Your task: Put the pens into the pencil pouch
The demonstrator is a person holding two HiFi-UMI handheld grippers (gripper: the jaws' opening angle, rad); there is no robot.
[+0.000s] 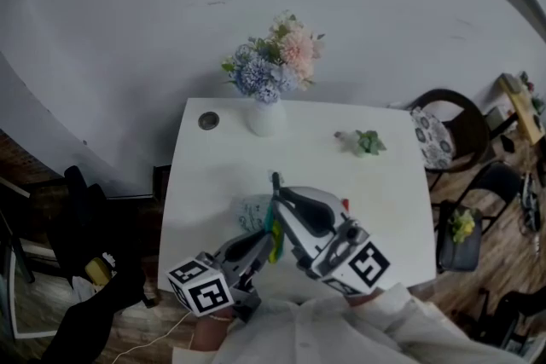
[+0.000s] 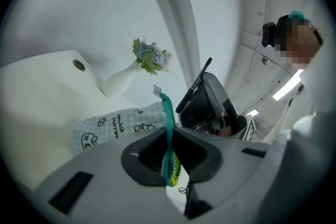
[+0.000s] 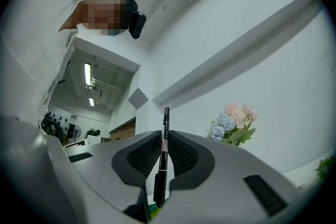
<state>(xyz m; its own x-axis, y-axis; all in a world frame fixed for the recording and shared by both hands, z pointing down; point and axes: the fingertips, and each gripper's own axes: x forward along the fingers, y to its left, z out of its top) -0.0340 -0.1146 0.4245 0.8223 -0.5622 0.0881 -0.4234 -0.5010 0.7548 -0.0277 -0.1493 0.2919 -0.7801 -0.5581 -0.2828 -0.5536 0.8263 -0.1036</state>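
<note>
The pencil pouch [image 1: 250,215], pale blue check with doodles, lies on the white table [image 1: 375,192] near its middle. My left gripper [image 1: 271,241] is shut on the pouch's teal zipper edge [image 2: 168,118] and holds that end lifted; the pouch body [image 2: 110,126] sags to the table. My right gripper [image 1: 278,199] hovers just above the pouch, tilted upward, shut on a black pen [image 3: 163,149] that sticks out past the jaws. The left gripper view shows that pen [image 2: 195,87] in the right gripper [image 2: 198,96] just beyond the zipper edge. No other pens are in view.
A white vase of flowers [image 1: 270,77] stands at the table's far edge, with a round cable hole [image 1: 208,121] to its left and a small green plant [image 1: 365,142] to its right. Chairs [image 1: 444,136] stand to the table's right, dark furniture [image 1: 81,226] to its left.
</note>
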